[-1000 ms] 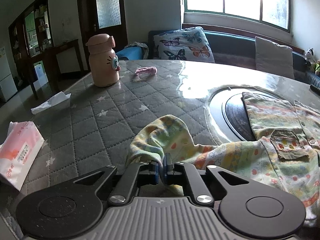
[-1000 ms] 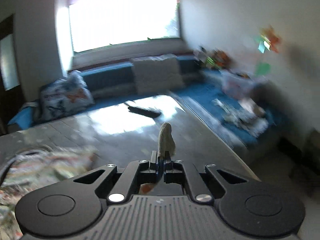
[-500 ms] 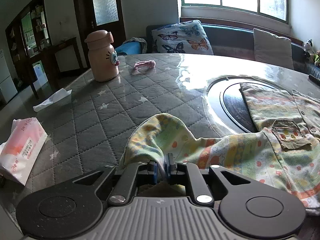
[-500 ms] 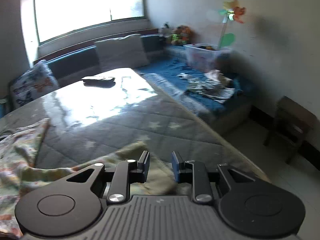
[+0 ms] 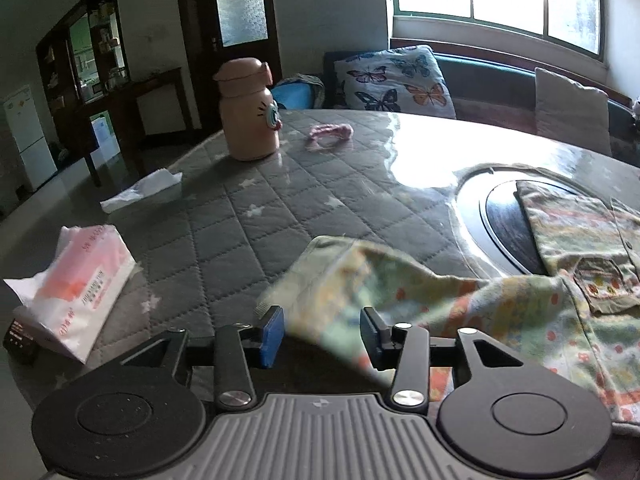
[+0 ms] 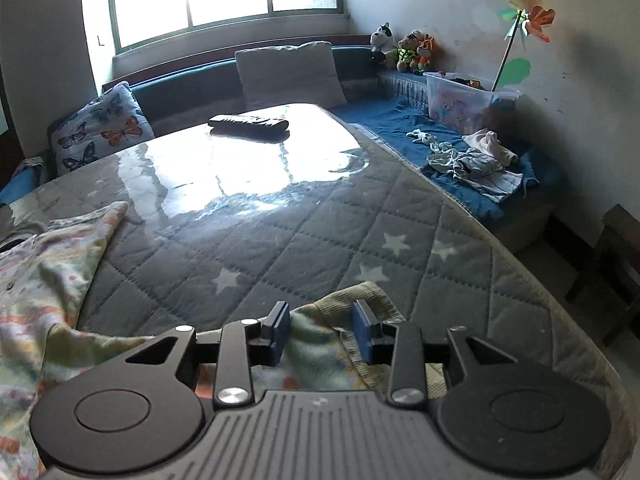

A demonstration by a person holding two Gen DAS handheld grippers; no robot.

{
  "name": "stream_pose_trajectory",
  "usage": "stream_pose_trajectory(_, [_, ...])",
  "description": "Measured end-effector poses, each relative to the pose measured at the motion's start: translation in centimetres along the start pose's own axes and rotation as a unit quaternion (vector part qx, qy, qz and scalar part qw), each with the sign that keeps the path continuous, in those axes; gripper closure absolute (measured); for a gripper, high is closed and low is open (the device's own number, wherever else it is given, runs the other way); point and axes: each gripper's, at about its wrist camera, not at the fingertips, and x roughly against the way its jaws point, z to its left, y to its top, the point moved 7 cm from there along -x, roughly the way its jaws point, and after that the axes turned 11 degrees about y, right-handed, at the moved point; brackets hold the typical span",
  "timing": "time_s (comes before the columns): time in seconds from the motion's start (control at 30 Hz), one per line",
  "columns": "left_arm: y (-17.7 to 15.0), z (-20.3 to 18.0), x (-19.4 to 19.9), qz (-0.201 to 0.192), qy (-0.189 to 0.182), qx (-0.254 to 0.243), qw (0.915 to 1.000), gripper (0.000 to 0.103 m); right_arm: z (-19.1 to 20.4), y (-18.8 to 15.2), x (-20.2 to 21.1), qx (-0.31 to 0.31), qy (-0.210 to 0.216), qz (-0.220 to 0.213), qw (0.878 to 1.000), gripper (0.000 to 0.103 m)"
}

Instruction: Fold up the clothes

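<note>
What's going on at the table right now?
Left gripper open, right gripper open. Patterned shirt loose on table, cloth between both. Nothing in the way.

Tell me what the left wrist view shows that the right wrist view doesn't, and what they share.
Only the left wrist view shows the pink cartoon-face bottle, the pink tissue pack, the small pink fabric loop, the dark round inset in the table, the garment's chest pocket and the open left gripper.

Only the right wrist view shows the black remote control, the plush toys, the clear plastic bin, the pinwheel and the open right gripper.

Both show the pastel patterned child's shirt, the grey quilted star-print table cover and the butterfly-print cushion.
</note>
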Motion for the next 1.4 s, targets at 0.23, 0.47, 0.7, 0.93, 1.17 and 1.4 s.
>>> stream_pose_trajectory(0.23, [1.5,-0.4,-1.5,-0.002,0.004,-0.003,1.0,0.054,1.0,0.3,-0.7,0.013,-0.002,0.002,1.0,0.056])
stream_pose_trajectory(0.47, [1.7,-3.5,-3.6,0.001,-0.016,-0.036,0.9992,0.057,4.4,0.4,0.3,0.04,0.043,0.004,0.998,0.054])
stream_pose_trajectory(0.7, [1.4,-4.3,-4.8,-0.034,0.02,-0.085,0.9956,0.061,10.9,-0.8,1.3,0.095,0.137,0.025,0.986,0.05])
stream_pose_trajectory(0.93, [2.0,-3.6,-6.0,-0.052,0.06,-0.109,0.9909,0.062,16.3,-2.9,1.9,0.162,0.202,0.049,0.965,0.05])
stream_pose_trajectory(1.17, [2.4,-2.6,-6.6,-0.041,0.069,-0.103,0.9915,0.06,18.0,-5.8,2.4,0.231,0.207,0.074,0.948,0.049])
stream_pose_trajectory(1.4, [2.6,-5.2,-2.6,-0.058,0.004,-0.104,0.9929,0.062,19.5,-5.9,4.7,0.257,0.225,0.071,0.937,0.052])
